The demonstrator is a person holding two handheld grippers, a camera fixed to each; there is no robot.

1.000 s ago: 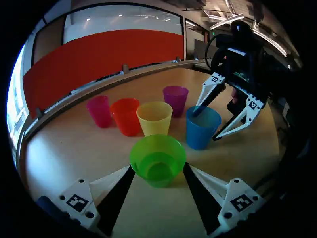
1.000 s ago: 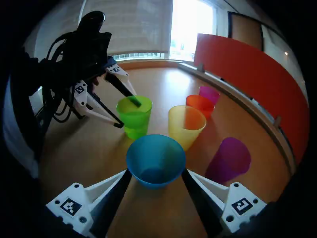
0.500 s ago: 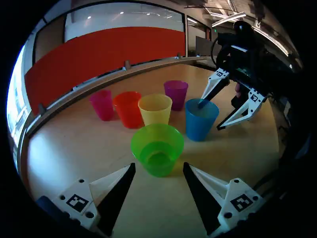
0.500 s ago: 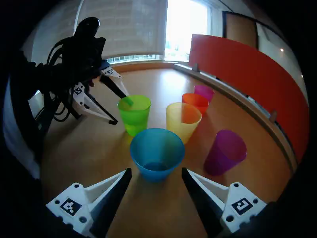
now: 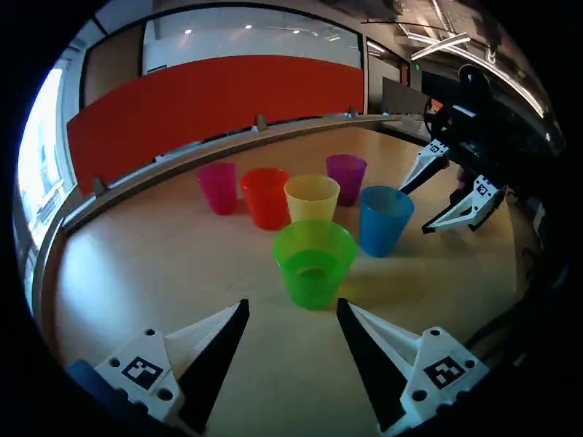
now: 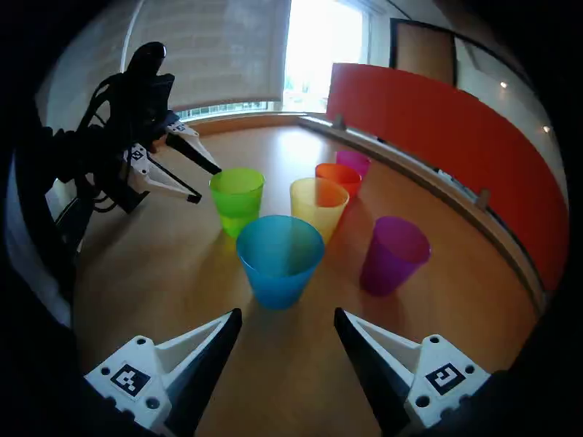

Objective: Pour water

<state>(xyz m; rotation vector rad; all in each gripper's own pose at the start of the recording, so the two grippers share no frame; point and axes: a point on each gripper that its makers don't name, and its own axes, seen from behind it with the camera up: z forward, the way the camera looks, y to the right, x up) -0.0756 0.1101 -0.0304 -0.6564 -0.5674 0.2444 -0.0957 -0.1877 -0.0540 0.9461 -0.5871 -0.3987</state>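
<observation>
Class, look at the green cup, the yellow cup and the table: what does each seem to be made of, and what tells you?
Green cup: likely plastic, translucent and smooth; light glows through its wall. Yellow cup: the same; the orange cup behind tints it. Table: wood or wood-look laminate, satin finish; window glare lies on it.

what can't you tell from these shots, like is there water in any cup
Water in the pink cup, orange cup and purple cup: left gripper view, own walls hide the insides.
Blue cup bottom: right gripper view, near wall covers it.
Left gripper body: right gripper view, backlit by the window, too dark.
</observation>
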